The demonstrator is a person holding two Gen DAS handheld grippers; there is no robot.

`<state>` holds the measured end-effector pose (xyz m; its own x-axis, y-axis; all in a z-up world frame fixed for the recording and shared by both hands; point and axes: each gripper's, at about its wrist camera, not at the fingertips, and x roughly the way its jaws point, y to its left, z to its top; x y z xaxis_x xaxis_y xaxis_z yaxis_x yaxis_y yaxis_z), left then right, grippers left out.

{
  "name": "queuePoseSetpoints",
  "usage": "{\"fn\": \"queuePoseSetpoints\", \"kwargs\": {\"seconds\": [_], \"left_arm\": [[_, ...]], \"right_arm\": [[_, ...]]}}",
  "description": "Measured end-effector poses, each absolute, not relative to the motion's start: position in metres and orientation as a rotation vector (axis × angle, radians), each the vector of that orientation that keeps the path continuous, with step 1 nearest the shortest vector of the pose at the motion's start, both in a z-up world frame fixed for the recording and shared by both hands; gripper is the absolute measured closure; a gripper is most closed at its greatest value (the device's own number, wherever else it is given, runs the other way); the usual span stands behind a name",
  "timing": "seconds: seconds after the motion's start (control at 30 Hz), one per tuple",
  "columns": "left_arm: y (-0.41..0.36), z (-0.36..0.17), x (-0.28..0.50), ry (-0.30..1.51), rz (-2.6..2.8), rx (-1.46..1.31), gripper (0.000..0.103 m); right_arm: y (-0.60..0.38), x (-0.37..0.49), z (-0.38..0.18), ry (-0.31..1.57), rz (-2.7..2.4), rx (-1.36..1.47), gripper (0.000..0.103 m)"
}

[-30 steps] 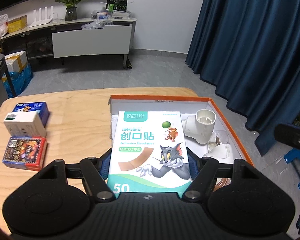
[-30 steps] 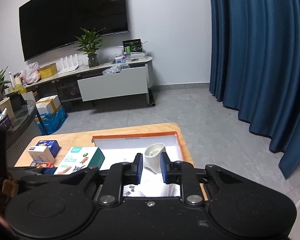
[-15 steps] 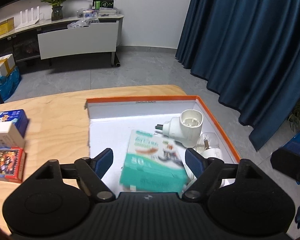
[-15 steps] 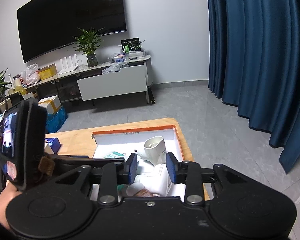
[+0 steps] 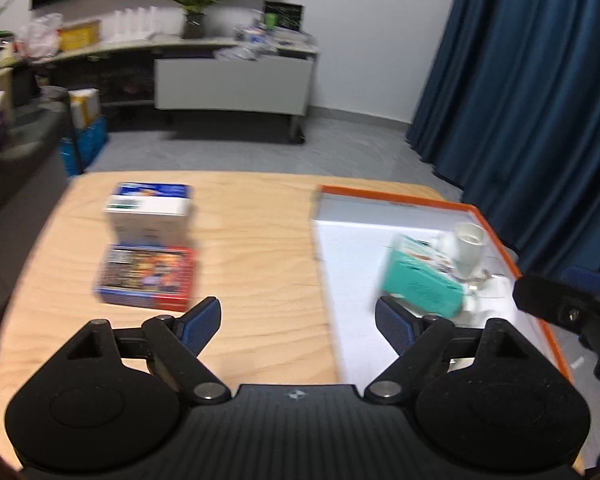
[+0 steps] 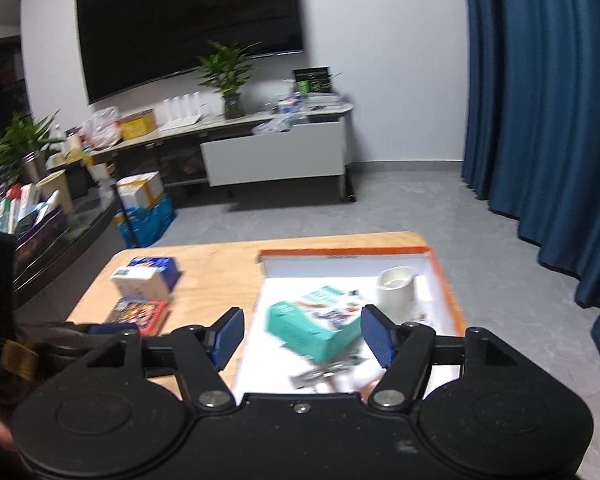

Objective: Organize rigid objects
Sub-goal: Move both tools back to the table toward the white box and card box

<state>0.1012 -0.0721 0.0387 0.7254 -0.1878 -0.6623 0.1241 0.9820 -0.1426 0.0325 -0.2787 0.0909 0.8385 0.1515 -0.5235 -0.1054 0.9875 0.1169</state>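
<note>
The teal bandage box (image 5: 420, 280) lies tilted in the orange-rimmed white tray (image 5: 380, 196), against a white plug-in device (image 5: 466, 246). It also shows in the right wrist view (image 6: 320, 326), in the tray (image 6: 340, 250) beside the white device (image 6: 396, 288). My left gripper (image 5: 298, 322) is open and empty, above the table's front between the tray and three boxes: red (image 5: 146, 276), white (image 5: 148, 220), blue (image 5: 152, 190). My right gripper (image 6: 302, 336) is open and empty above the tray's near part.
The boxes also show at left in the right wrist view: red (image 6: 140, 314), white (image 6: 140, 286), blue (image 6: 156, 266). Small items lie at the tray's near end (image 6: 324, 376). Blue curtains (image 5: 540, 100) hang right; a TV cabinet (image 5: 232, 84) stands behind the wooden table (image 5: 256, 248).
My left gripper let go of the bandage box into the tray, opened wide and swung left and back. My right gripper opened from nearly shut.
</note>
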Motion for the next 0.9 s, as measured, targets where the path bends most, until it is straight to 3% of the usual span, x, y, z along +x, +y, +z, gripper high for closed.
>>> {"fn": "queuePoseSetpoints", "kwargs": {"seconds": [0.33,0.9], "left_arm": [[0.015,0.022,0.089,0.767,0.020,-0.143,0.009],[0.032,0.013,0.137,0.721,0.024,-0.168,0.000]], "right_arm": [[-0.220,0.035,0.081,0.610,0.254,0.036,0.024],[-0.191,0.047,0.058,0.687,0.311,0.003,0.024]]}}
